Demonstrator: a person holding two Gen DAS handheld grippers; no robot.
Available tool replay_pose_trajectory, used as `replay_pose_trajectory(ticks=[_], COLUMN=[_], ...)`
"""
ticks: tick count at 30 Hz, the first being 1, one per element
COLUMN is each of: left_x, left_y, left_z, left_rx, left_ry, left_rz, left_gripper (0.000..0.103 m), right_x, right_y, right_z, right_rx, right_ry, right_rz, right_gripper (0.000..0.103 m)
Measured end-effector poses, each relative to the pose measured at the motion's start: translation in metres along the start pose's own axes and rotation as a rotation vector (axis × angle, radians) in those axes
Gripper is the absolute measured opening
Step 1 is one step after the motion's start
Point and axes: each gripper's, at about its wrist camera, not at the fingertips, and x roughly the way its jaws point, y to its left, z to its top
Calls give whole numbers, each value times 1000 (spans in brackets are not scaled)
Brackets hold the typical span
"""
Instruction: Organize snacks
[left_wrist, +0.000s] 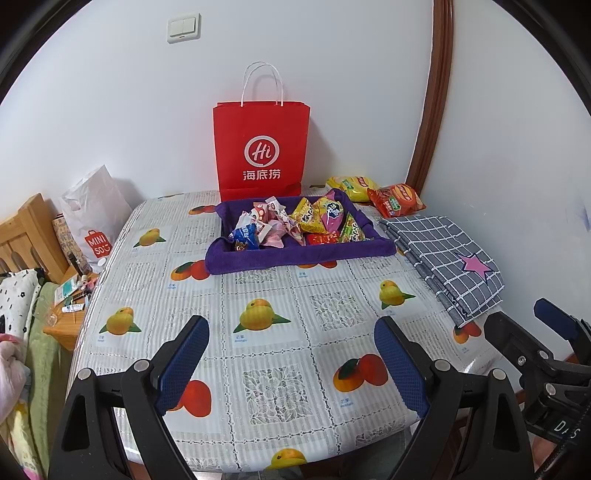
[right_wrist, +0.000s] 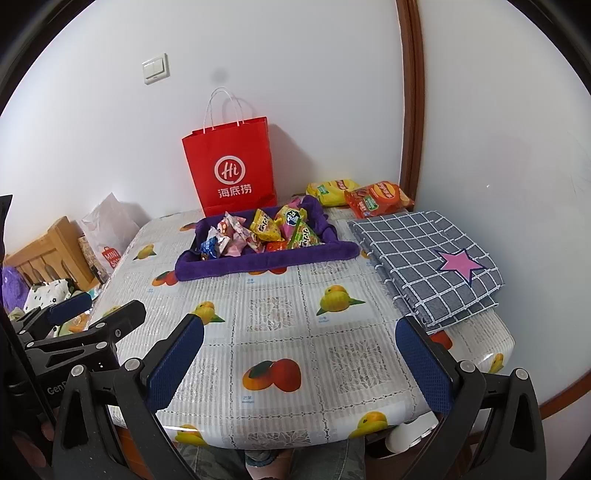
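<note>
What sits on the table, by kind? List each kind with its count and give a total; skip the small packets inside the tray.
Purple tray holding small packets: 1
Red paper bag: 1
Large snack bags behind the tray: 2, yellow bag and orange-red bag
Folded checked cloth: 1
Total: 5

The tablecloth is white with yellow and orange fruit prints and grey lace squares. At twelve o'clock, a purple tray holds yellow, pink, blue and red snack packets. Behind stands a red bag with white lettering. At two o'clock lies grey checked cloth bearing a pink star.
</note>
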Motion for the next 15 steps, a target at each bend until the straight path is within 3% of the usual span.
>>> replay_pose_trajectory(ticks=[15], left_x=[-4], left_y=[0], left_z=[4], left_rx=[-4], left_ry=[-5], left_rz=[-18], left_gripper=[91], right_x=[-7], right_y=[2], right_z=[1], right_rx=[9], right_ry=[-16], right_rz=[19], right_gripper=[102])
